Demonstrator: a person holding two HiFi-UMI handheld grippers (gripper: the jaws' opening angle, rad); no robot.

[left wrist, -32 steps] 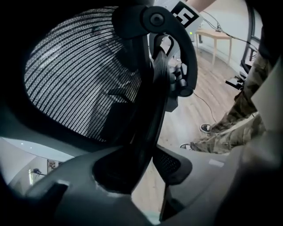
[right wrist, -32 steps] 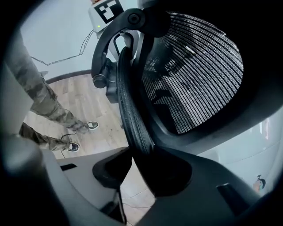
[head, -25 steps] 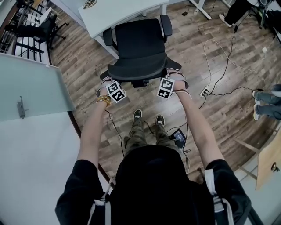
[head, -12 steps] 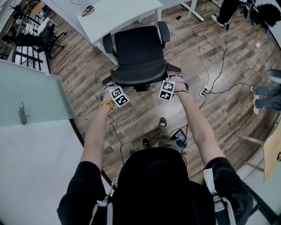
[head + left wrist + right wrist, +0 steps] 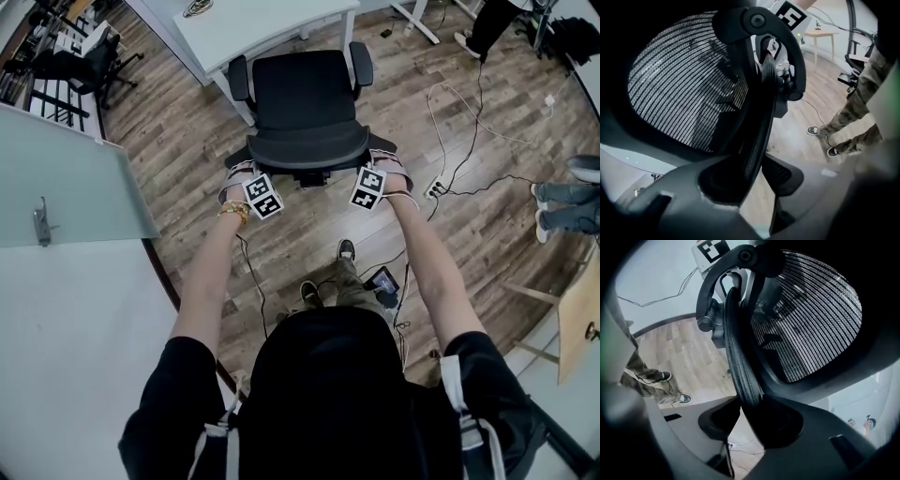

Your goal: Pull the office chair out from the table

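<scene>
Office chair [image 5: 305, 98] stands at upper centre, close to the white table [image 5: 272, 23]; left tool [image 5: 241, 174] and right tool [image 5: 382, 165] each clamp its backrest rim.

A wood-plank floor [image 5: 178, 141] spreads across the room. A white power strip [image 5: 436, 193] lies on it at the right. A white cable [image 5: 448, 98] loops beyond it, and a black cable [image 5: 487, 190] runs toward a bystander's pale shoes [image 5: 544, 222]. A frosted glass panel [image 5: 70, 183] with a metal handle [image 5: 39, 223] stands at the left, and a spare black chair [image 5: 82, 64] sits in the far left corner.
</scene>
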